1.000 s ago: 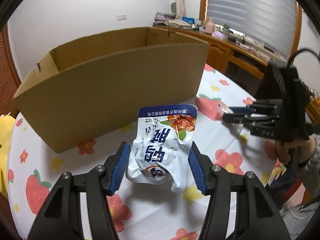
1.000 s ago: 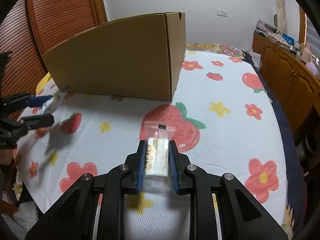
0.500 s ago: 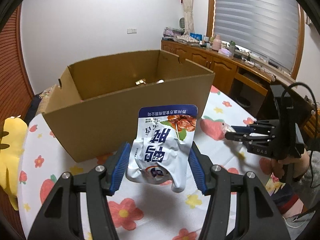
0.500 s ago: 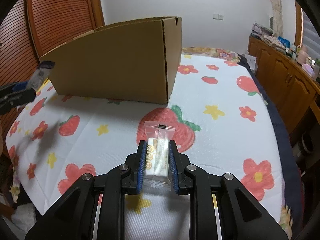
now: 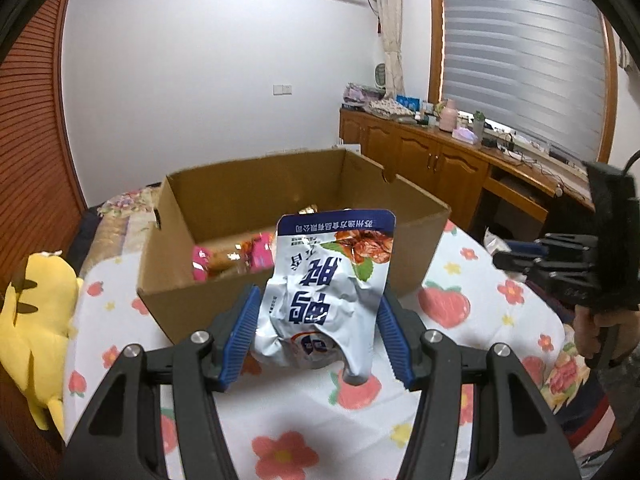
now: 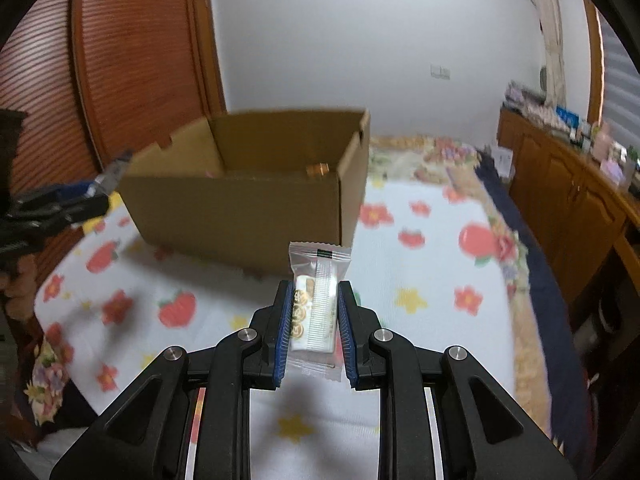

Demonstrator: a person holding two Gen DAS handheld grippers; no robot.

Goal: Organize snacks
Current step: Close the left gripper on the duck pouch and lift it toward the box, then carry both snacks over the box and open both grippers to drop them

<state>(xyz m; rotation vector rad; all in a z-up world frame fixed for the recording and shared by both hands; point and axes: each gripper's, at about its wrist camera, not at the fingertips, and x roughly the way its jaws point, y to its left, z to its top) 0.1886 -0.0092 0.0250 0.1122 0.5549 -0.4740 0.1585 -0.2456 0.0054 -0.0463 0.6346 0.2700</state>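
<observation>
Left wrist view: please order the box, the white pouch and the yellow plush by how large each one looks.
1. box, the largest.
2. and 3. white pouch and yellow plush look alike in size. The pouch is held in the left gripper, close to the camera, and the frame edge cuts the plush, so I do not rank them.

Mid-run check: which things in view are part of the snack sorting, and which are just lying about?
Part of the job:
- white and blue snack pouch, in the left gripper
- clear-wrapped biscuit pack, in the right gripper
- cardboard box, with pink-wrapped snacks inside

Lying about:
- yellow plush toy
- clutter on the wooden sideboard
</observation>
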